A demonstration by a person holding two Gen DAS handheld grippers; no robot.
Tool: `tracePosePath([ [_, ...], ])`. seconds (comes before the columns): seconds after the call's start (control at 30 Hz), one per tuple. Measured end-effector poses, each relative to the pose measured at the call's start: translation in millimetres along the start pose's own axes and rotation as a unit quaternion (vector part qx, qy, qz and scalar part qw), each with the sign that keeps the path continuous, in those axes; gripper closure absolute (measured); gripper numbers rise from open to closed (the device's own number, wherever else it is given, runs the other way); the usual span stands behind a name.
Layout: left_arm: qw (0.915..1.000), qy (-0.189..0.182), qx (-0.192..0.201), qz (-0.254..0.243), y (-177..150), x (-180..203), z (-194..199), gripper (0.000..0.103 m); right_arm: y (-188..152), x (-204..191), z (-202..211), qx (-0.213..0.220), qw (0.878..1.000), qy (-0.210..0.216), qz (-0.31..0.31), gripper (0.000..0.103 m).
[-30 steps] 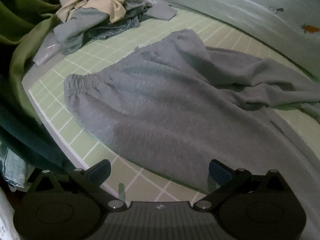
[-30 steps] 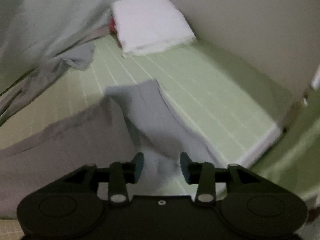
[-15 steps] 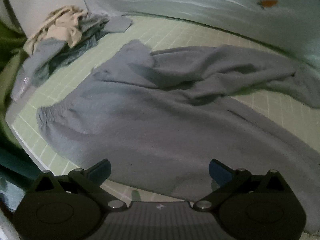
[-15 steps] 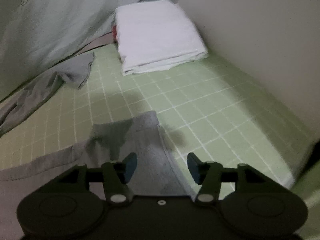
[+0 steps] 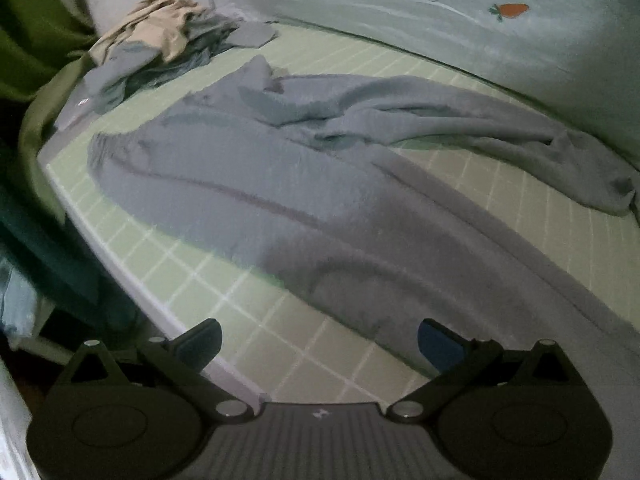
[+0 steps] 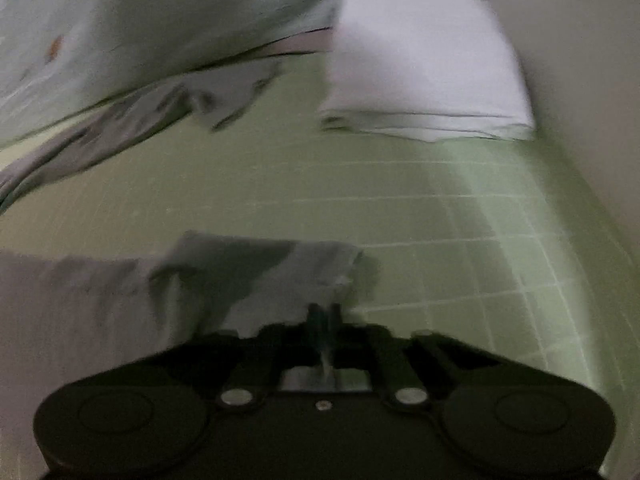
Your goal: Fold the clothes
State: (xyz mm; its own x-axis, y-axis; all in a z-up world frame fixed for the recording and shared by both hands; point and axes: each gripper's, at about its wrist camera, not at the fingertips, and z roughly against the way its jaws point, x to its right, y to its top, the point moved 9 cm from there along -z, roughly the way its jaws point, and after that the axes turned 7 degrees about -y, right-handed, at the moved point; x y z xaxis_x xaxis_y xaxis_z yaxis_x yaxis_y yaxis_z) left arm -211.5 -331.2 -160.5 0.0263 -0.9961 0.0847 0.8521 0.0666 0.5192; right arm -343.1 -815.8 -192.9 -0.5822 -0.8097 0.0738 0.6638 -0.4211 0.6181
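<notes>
Grey sweatpants [image 5: 304, 184] lie spread on a green checked mat [image 5: 256, 320], waistband at the left, both legs running to the right. My left gripper [image 5: 320, 344] hovers open over the mat's near edge, just short of the pants' lower hem side, holding nothing. In the right wrist view the end of one grey pant leg [image 6: 260, 276] lies in front of my right gripper [image 6: 324, 316], whose fingers are pressed together on the cuff's edge. The other leg [image 6: 168, 112] trails along the far left.
A heap of beige and blue-grey clothes [image 5: 160, 48] sits at the mat's far left corner. A folded white stack [image 6: 424, 60] rests at the far right by a wall. A pale sheet with a carrot print [image 5: 512, 10] hangs behind. Green fabric [image 5: 36, 32] borders the left.
My right gripper has gone from open over the pant-leg cuff to shut on its edge. The left gripper's view drifted back and a little left; it stays open.
</notes>
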Motion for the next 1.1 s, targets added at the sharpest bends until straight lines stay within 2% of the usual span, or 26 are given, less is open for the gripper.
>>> tracePosePath([
  [0.1, 0.9998, 0.010, 0.010, 0.014, 0, 0, 7, 0.000, 14, -1, 9, 0.012, 0.999, 0.024, 0.027, 0.101],
  [0.2, 0.9993, 0.024, 0.023, 0.018, 4, -3, 15, 0.000, 60, 25, 29, 0.064, 0.997, 0.034, -0.023, 0.101],
  [0.23, 0.9990, 0.028, 0.027, 0.024, 5, -5, 17, 0.000, 78, 40, 34, 0.094, 0.994, 0.014, -0.057, 0.102],
  [0.3, 0.9984, 0.032, 0.028, 0.038, 6, -10, 17, 0.000, 113, 72, 45, 0.155, 0.980, -0.027, -0.126, 0.102],
  [0.37, 0.9980, 0.035, 0.024, 0.047, 6, -14, 16, 0.000, 98, 69, 38, 0.130, 0.983, -0.031, -0.129, 0.086],
  [0.47, 0.9976, 0.043, 0.024, 0.049, 6, -20, 17, 0.000, 75, 65, 29, 0.093, 0.986, -0.035, -0.133, 0.077],
  [0.5, 0.9973, 0.045, 0.025, 0.052, 6, -23, 18, 0.000, 67, 64, 26, 0.081, 0.987, -0.037, -0.135, 0.072],
  [0.53, 0.9969, 0.048, 0.026, 0.056, 6, -27, 18, 0.000, 59, 62, 23, 0.068, 0.988, -0.038, -0.136, 0.063],
  [0.57, 0.9965, 0.051, 0.026, 0.061, 6, -31, 18, 0.000, 52, 61, 20, 0.055, 0.988, -0.039, -0.138, 0.059],
  [0.7, 0.9946, 0.062, 0.019, 0.081, 5, -55, 14, 0.000, 21, 55, 9, 0.005, 0.989, -0.045, -0.143, 0.054],
  [0.8, 0.9938, 0.060, 0.013, 0.093, 10, -75, 7, 0.000, 0, 41, 11, -0.010, 0.985, -0.054, -0.164, 0.047],
  [0.87, 0.9940, 0.056, 0.010, 0.093, 17, -85, 1, 0.002, -6, 30, 12, -0.016, 0.984, -0.056, -0.169, 0.039],
  [1.1, 0.9923, 0.039, 0.001, 0.118, 55, -131, -25, 0.014, -26, 3, 14, -0.045, 0.970, -0.077, -0.225, 0.036],
])
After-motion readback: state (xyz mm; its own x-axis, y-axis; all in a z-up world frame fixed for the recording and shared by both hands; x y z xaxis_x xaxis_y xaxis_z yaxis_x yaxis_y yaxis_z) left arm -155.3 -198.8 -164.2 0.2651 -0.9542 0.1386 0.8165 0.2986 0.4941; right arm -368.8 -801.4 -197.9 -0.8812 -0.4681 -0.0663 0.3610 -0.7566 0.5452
